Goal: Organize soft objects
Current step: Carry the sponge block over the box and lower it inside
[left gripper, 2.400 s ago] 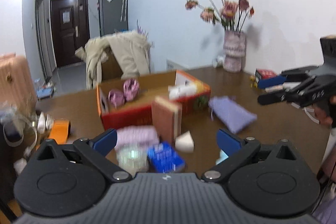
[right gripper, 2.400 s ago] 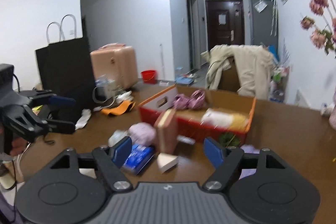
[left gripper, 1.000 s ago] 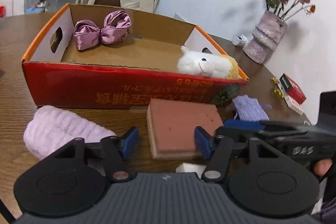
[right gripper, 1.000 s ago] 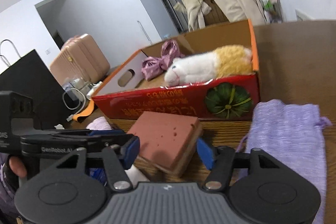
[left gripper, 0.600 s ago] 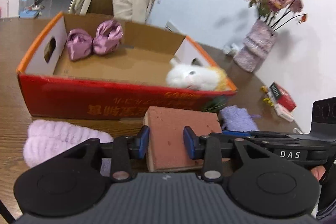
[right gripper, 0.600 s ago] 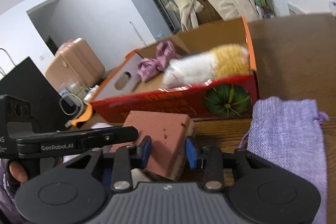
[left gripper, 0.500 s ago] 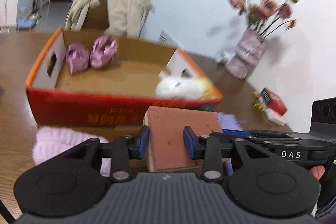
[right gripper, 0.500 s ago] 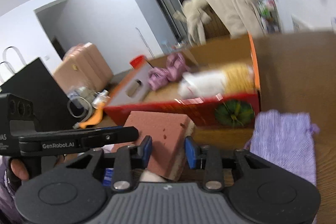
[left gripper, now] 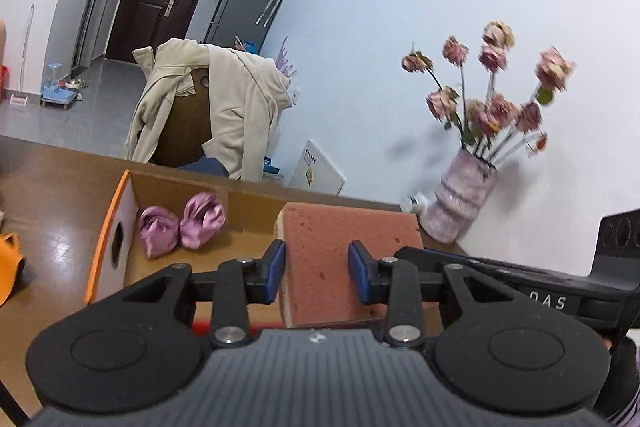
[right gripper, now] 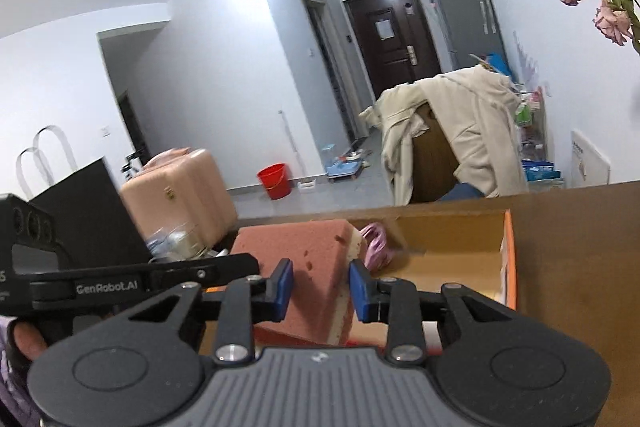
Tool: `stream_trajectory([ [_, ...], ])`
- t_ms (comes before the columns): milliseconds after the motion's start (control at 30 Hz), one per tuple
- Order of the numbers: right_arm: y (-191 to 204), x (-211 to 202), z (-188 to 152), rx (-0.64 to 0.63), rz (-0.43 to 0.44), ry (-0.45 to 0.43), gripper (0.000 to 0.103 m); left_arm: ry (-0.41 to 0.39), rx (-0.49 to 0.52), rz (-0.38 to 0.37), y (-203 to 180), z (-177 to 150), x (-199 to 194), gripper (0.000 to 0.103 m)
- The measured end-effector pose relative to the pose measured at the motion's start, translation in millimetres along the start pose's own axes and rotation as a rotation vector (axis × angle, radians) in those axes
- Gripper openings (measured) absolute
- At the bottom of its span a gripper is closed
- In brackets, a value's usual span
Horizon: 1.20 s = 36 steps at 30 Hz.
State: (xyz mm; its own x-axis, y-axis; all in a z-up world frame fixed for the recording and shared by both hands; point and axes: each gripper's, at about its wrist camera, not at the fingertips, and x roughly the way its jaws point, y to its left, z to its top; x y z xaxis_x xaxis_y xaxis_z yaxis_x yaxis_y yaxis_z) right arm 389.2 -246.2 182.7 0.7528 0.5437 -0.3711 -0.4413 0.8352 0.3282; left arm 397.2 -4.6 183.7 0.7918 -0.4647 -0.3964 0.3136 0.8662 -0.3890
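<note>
A pink sponge block [left gripper: 348, 227] hangs in the air in front of the open cardboard box [left gripper: 108, 227], held from two sides. My left gripper [left gripper: 316, 267] is shut on one end, its blue pads pressing into the foam. My right gripper [right gripper: 320, 285] grips the other end of the sponge [right gripper: 296, 243]; its jaws are still closing and squeeze the foam. The left gripper's fingers [right gripper: 224, 265] reach in from the left of the right wrist view. A purple satin bow [left gripper: 182, 225] lies inside the box [right gripper: 508, 255]. The sponge hides the white plush toy.
A vase of dried pink flowers [left gripper: 460, 211] stands on the brown table at the right. Behind the table is a chair draped with a beige coat [left gripper: 208, 115]. A pink suitcase [right gripper: 180, 195], a black bag [right gripper: 80, 219] and a red bucket [right gripper: 275, 180] are at the left.
Both grippers closed onto the sponge and rose with it off the table. The box, purple pouch and pink fluffy item have dropped low or out of view.
</note>
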Motion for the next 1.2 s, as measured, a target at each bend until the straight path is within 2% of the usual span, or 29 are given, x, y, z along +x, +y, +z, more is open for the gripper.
stream_trajectory([
  [167,-40.9,42.2,25.4,0.023,-0.052,0.019,0.03,0.031,-0.089,-0.012,19.1,20.3,74.8,0.035],
  [467,-136.0,145.4,32.6,0.065,-0.18,0.152,0.03,0.181,-0.1,0.06,43.5,24.6,219.1,0.035],
  [533,-151.9,161.5,31.4,0.079,-0.21,0.166,0.03,0.222,-0.088,0.067,44.2,21.8,240.6,0.035],
  [633,-159.2,178.2,28.7,0.035,-0.271,0.17,0.032,0.276,-0.07,0.081,43.1,16.3,262.9,0.035],
  [733,-152.4,183.7,26.7,-0.033,-0.32,0.161,0.033,0.283,-0.04,0.092,40.5,14.6,263.5,0.035],
  [800,-147.5,180.5,28.5,-0.054,-0.321,0.14,0.041,0.258,-0.037,0.098,38.6,16.8,255.0,0.039],
  [833,-145.3,176.1,30.8,-0.052,-0.324,0.124,0.043,0.248,-0.034,0.097,37.1,19.1,249.5,0.044],
  [1000,-126.7,135.2,46.4,-0.069,-0.31,0.063,0.045,0.193,0.007,0.125,19.8,32.3,201.3,0.047],
  [1133,-95.3,84.9,56.1,-0.119,-0.292,0.029,0.053,0.149,0.084,0.144,-3.4,41.7,143.6,0.058],
  [1200,-76.6,57.6,57.7,-0.149,-0.279,0.02,0.057,0.132,0.14,0.166,-16.6,42.7,112.6,0.072],
])
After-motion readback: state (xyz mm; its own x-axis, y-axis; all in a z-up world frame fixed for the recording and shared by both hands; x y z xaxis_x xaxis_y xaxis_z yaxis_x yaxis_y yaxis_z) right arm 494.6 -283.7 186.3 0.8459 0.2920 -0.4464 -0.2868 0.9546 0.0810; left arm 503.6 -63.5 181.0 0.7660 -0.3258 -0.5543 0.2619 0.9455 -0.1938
